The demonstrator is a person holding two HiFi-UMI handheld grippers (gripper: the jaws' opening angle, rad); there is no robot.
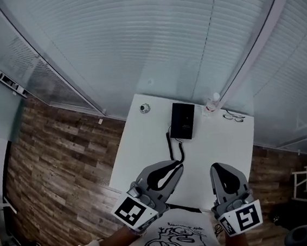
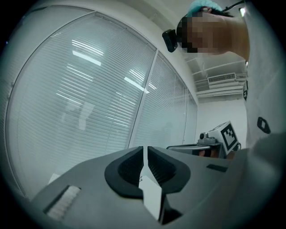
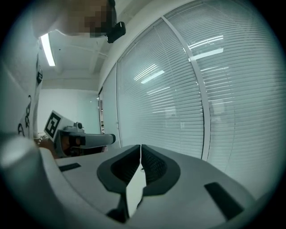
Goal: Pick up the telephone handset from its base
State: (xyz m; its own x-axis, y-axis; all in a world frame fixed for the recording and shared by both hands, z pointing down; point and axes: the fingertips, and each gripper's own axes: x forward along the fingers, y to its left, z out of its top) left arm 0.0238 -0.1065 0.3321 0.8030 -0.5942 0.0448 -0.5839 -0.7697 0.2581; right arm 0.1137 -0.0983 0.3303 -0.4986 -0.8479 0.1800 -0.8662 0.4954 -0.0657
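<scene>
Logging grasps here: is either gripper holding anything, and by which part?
Nothing is held. The left gripper and right gripper are both shut and empty; the telephone lies untouched on the table.

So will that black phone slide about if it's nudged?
Probably a little: the telephone looks flat and low on the smooth white table, so tipping seems unlikely. Its cord looks loose and floppy, and may tug back.
</scene>
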